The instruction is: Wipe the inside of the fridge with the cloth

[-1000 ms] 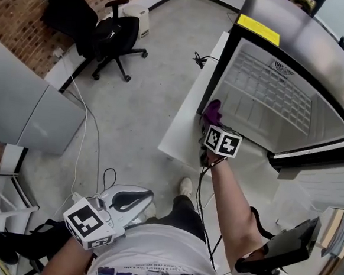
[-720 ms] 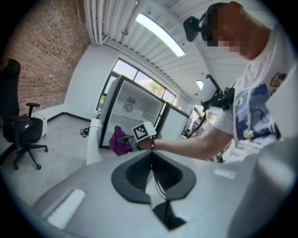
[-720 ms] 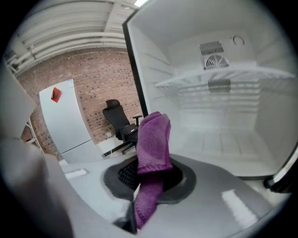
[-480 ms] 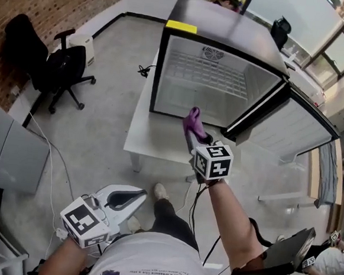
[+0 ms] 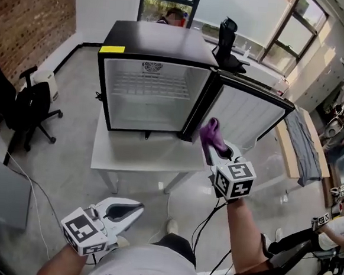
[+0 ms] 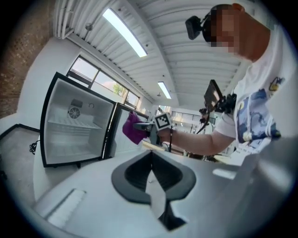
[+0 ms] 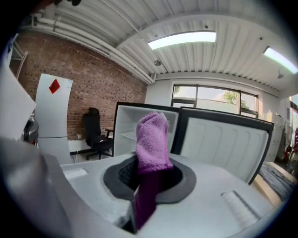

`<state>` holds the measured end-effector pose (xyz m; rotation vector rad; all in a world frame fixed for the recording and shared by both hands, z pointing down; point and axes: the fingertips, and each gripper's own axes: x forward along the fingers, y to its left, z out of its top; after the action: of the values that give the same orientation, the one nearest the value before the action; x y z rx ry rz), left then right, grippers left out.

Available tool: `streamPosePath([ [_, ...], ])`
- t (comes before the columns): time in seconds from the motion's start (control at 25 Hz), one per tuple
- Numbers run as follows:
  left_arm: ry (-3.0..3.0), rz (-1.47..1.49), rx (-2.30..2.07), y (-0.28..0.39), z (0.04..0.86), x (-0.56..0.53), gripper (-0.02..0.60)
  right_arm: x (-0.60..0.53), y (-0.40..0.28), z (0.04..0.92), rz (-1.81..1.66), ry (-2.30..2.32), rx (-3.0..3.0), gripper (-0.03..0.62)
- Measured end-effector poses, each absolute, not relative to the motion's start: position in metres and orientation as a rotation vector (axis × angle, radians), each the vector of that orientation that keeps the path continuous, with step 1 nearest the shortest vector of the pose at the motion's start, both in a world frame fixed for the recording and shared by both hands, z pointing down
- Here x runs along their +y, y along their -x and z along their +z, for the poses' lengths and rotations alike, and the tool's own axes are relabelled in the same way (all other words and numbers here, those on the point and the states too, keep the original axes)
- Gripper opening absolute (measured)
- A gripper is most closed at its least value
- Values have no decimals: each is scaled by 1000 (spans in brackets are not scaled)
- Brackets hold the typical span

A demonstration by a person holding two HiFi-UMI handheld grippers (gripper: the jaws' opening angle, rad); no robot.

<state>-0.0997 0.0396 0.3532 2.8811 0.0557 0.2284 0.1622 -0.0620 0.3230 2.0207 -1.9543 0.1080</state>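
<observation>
In front of the open door, right of the cavity: right gripper (image 5: 214, 148), jaws clamped on a purple terry cloth (image 5: 209, 133). The cloth's free end stands up beyond the jaws and is well apart from any fridge surface.

Low at the person's left side: left gripper (image 5: 130, 207), jaws together with nothing between them, well apart from the fridge.

On a pale low table (image 5: 136, 153): small black fridge with white interior (image 5: 144, 101), set back from the front edge. White-lined door (image 5: 246, 114) swung wide to the right. White wire shelf (image 5: 147, 80) across the upper back. Interior appears unwiped; judged stage is the approach.

Hazards, judged:
- Door: the right gripper sits nearer the door lining than the opening. A leftward sweep could clip the black frame at the hinge side, or nudge the door.
- Cloth: only a fold is pinched. Dragging it over the shelf wires could snag the pile and pull it loose.
- Fridge: nothing braces it, so a hard wipe against the back wall might slide it on the table.
- Black cable (image 5: 205, 224) hanging from the right gripper: it could catch the table's front corner on a deep reach.

Room: the opening is wide and unobstructed, with bare table in front of it. The space above the wire shelf is shallow, and the space below it roomier. Open floor lies to the left, with a black office chair (image 5: 27, 109) well clear.
</observation>
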Motion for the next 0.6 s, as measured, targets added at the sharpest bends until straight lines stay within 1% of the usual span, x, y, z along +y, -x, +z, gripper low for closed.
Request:
streamPosePath([
  [0.24,-2926,274,26,47,351,40,6,-70,-229,281,29,-2099,-1996,52],
  [0.48,-2974,227,-97,-18,335,41,6,-114,-258,239,-101,-1991,-2195,52],
  [0.6,-2960,240,-155,-45,335,44,6,-129,-264,234,-126,-1936,-2275,52],
])
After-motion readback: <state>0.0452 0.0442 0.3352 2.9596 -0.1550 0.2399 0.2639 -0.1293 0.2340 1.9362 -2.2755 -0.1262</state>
